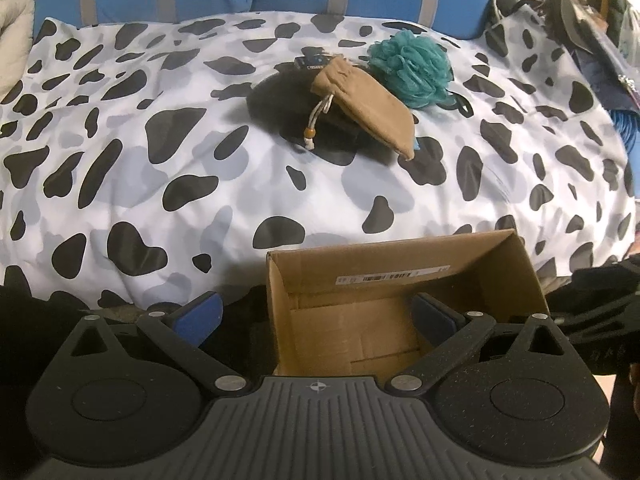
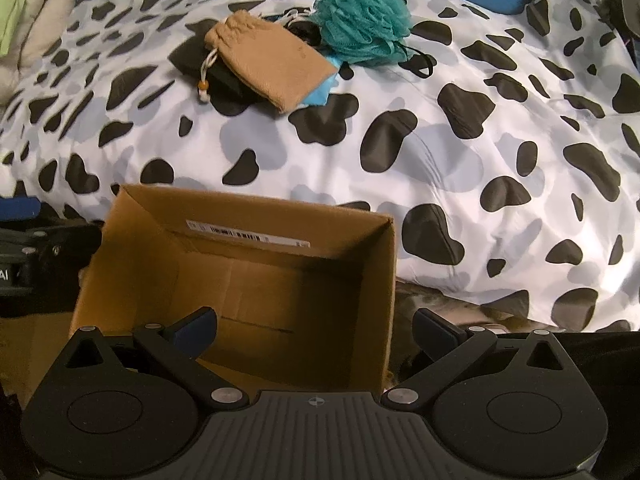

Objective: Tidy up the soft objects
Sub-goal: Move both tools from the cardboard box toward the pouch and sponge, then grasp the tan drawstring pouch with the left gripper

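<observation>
Tan drawstring pouch [image 1: 366, 106], beaded cord

A tan drawstring pouch [image 2: 269, 67] lies flat on the far part of the bed, its gathered mouth to the far left and its beaded cord hanging over a black soft object [image 2: 224, 76] under it. A blue cloth [image 2: 318, 94] shows under its right corner. Just right of it sits a teal mesh bath pouf [image 2: 362, 22]. An open cardboard box [image 2: 256, 200], with nothing inside, stands near.
</observation>
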Tool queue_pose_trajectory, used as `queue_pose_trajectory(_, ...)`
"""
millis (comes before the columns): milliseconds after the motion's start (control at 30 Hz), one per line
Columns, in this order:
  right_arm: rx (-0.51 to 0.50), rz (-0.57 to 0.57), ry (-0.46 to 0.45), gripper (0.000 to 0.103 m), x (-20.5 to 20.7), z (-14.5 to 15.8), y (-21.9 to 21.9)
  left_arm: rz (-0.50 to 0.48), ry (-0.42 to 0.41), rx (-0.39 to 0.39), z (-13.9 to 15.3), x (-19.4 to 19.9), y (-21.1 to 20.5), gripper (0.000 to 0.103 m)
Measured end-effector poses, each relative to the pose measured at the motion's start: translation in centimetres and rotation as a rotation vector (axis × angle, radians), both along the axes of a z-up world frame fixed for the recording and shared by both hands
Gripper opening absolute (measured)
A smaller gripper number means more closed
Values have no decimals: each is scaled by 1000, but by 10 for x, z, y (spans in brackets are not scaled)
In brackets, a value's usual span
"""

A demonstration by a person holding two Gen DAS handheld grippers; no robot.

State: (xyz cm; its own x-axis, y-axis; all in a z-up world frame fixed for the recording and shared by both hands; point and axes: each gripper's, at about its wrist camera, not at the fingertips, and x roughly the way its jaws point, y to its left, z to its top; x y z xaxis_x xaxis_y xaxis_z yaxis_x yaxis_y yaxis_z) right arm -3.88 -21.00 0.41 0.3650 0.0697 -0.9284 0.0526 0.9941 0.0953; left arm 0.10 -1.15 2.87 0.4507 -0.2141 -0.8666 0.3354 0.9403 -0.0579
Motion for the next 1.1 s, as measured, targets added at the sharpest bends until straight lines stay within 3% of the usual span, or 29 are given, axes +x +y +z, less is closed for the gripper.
queue_pose_trajectory(233,26,2,-85,103,12,12,-9,-22,25,-32,-6,6,1,103)
queue_pose_trajectory(533,-41,-6,-127,103,31,11,-23,-43,-2,-106,-4,22,0,103)
queue_pose_trajectory(1100,-93,-36,-239,103,64,7,-57,-110,-120,-143,-1,62,-14,103)
